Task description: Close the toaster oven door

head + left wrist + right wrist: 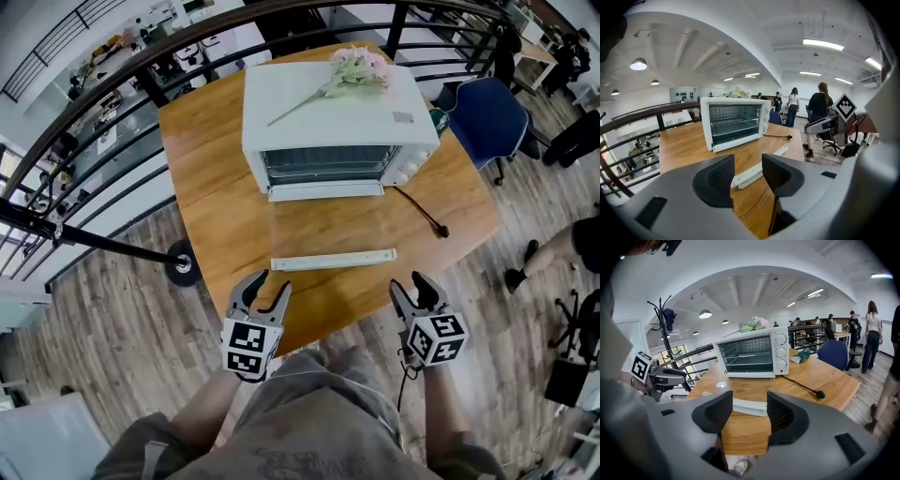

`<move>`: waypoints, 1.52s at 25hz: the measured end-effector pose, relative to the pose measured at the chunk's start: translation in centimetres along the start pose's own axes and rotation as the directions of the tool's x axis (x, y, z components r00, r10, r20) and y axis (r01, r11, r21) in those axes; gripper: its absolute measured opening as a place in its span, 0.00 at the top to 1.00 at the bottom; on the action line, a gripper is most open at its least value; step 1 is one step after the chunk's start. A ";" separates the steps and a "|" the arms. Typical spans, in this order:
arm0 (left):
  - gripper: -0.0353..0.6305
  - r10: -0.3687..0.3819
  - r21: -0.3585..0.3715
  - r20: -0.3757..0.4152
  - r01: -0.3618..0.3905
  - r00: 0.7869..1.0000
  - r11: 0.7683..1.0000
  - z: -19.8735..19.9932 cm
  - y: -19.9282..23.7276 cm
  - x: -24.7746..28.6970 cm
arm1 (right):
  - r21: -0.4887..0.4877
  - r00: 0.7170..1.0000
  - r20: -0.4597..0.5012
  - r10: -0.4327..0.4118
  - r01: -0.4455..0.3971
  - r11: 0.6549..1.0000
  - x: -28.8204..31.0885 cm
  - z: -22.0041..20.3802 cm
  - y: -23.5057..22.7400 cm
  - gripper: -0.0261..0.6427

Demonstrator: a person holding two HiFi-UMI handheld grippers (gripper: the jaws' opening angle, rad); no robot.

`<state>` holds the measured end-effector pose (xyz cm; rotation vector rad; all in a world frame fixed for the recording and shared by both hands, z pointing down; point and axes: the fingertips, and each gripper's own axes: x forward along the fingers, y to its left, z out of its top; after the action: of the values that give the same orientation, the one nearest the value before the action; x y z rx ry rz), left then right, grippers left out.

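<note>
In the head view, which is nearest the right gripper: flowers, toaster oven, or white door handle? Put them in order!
1. White door handle, on the table ahead.
2. Toaster oven, behind the handle.
3. Flowers, on the oven's top.

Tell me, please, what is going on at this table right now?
A person holds a gripper in each hand at the wooden table. The door of the toaster oven is folded down open, its white handle nearest them. The left gripper and right gripper are both open, empty and short of the handle; closing has not begun.
</note>
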<state>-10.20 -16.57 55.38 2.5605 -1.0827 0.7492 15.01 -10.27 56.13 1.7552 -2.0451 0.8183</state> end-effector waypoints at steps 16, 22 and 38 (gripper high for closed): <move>0.64 0.074 -0.259 -0.255 -0.142 0.964 0.955 -11.3 1.5 6.3 | -0.029 0.967 -0.242 0.084 -0.094 0.995 9.0 -8.6 -4.8 0.61; 0.64 0.095 -0.242 -0.279 -0.165 0.956 0.956 -13.4 1.4 8.2 | -0.024 0.952 -0.274 0.140 -0.152 0.988 11.1 -10.3 -5.4 0.64; 0.70 0.170 -0.232 -0.126 -0.195 0.977 0.953 -9.6 2.1 10.2 | -0.026 0.956 -0.149 0.254 -0.260 0.965 12.3 -7.0 -4.5 0.76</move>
<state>-9.15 -19.98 69.07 2.2144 -1.3028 0.7336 16.25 -16.05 69.71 1.3791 -2.2024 0.9362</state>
